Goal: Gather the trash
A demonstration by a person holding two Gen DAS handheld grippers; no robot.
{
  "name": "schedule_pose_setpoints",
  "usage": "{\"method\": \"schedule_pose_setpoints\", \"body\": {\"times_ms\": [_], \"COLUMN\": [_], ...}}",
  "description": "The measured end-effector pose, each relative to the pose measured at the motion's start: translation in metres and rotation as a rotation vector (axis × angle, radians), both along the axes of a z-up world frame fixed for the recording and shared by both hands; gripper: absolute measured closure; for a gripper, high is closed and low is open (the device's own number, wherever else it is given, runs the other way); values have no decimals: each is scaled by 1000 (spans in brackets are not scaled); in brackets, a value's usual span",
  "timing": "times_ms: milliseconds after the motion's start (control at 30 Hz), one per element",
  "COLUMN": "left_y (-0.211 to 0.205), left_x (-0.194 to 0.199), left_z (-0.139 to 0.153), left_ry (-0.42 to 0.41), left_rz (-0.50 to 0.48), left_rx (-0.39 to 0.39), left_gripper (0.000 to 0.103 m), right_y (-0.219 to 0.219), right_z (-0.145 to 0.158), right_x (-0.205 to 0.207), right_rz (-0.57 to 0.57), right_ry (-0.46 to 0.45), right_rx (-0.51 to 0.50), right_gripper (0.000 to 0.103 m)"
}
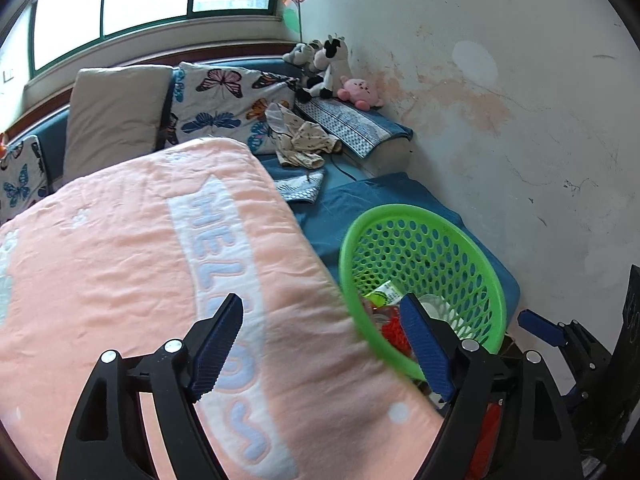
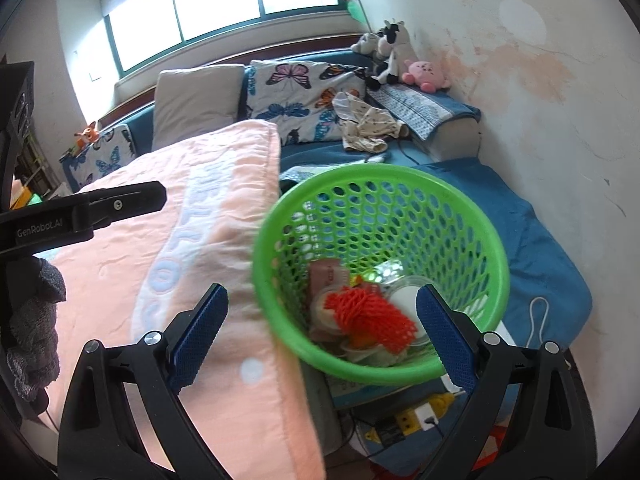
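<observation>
A green perforated basket stands tilted beside the bed's near corner, also in the left wrist view. It holds trash: an orange foam net, a pink packet, clear plastic cups and a green-white wrapper. My right gripper is open and empty, its jaws on either side of the basket's near rim. My left gripper is open and empty over the pink blanket, its right finger in front of the basket.
The pink blanket covers a bed with blue sheets. Butterfly pillows, crumpled clothes and plush toys lie at the far end by the stained wall. A power strip lies on the floor under the basket.
</observation>
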State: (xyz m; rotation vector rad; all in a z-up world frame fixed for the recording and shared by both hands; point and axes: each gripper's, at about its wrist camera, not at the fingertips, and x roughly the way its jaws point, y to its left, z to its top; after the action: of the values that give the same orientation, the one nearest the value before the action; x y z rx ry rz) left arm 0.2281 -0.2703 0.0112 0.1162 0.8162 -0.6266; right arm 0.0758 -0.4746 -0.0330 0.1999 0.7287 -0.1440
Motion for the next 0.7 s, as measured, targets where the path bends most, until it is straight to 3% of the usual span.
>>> {"method": "schedule_pose_setpoints", "body": {"times_ms": [700], "left_y": [137], "left_x": [-59], "left_z": [14], "left_ry": [-156], "left_rz": [186], "left_rx": [41], "left_gripper": [10], "right_y": [80], "right_z": [12], "right_x": [-21], "right_rz": [109], "right_ry": [-42], "right_rx": [30], "right_gripper": [6]}}
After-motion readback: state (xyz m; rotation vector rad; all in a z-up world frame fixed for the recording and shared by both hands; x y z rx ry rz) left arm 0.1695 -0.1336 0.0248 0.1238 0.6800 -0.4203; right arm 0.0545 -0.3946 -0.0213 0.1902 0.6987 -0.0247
